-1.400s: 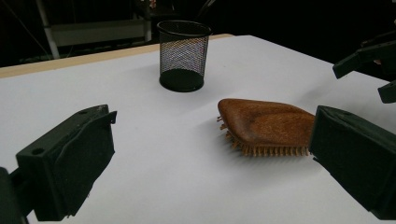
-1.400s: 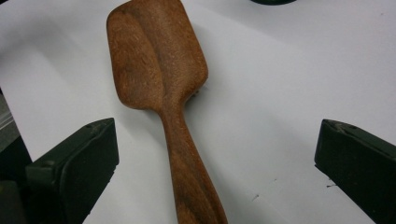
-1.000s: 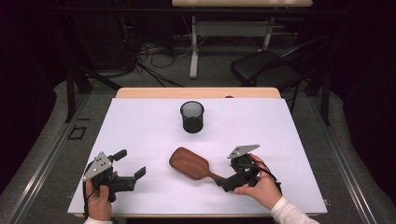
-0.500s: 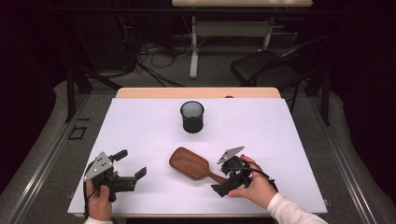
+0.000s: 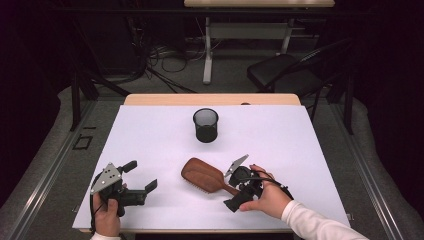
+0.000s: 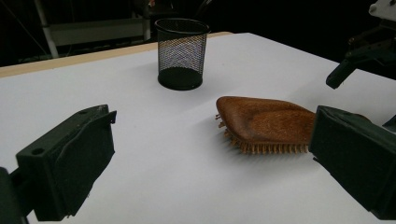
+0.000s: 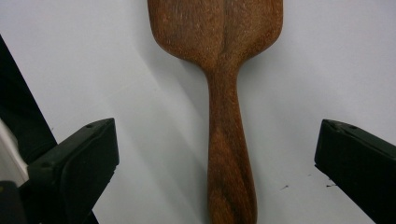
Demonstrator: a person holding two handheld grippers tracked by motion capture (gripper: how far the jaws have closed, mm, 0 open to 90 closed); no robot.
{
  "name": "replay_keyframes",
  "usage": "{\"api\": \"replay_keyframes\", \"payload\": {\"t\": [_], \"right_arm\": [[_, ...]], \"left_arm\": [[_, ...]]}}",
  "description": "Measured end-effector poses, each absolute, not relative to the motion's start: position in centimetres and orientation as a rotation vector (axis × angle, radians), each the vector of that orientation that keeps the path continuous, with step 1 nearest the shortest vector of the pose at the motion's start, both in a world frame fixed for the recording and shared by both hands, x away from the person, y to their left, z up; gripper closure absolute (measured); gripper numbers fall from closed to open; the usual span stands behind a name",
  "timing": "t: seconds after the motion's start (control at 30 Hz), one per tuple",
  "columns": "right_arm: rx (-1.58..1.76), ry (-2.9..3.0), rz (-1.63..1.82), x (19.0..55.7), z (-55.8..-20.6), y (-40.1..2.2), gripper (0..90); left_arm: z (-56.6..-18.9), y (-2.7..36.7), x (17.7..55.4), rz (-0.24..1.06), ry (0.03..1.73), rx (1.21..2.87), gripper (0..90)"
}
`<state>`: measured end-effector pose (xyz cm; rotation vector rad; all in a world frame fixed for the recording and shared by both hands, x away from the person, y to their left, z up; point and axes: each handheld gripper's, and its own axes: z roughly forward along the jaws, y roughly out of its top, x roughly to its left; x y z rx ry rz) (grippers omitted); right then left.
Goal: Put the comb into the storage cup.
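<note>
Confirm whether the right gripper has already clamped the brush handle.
No: the right gripper stands open, its jaws apart on either side of the hairbrush handle.

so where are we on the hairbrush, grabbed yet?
Not yet. Done: the right gripper is lined up over the hairbrush, its open jaws straddling the handle in the right gripper view. In hand: closing on that handle; nothing gripped. Left: grip and lift, probably toward the mesh cup, which looks empty. The left gripper rests open on the table.
</note>
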<state>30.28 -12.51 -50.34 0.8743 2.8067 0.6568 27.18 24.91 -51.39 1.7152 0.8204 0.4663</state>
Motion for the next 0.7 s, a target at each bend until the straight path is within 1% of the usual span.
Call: {"api": "replay_keyframes", "payload": {"t": [0.3, 0.7], "right_arm": [[0.853, 2.841, 0.598, 31.0, -49.7, -11.3, 0.0], [0.833, 2.863, 0.561, 32.2, -49.9, -9.4, 0.0]], "left_arm": [[-51.4, 24.8, 27.1, 0.465, 0.812, 1.725, 0.2], [-51.4, 24.7, 27.2, 0.466, 0.808, 1.729, 0.2]]}}
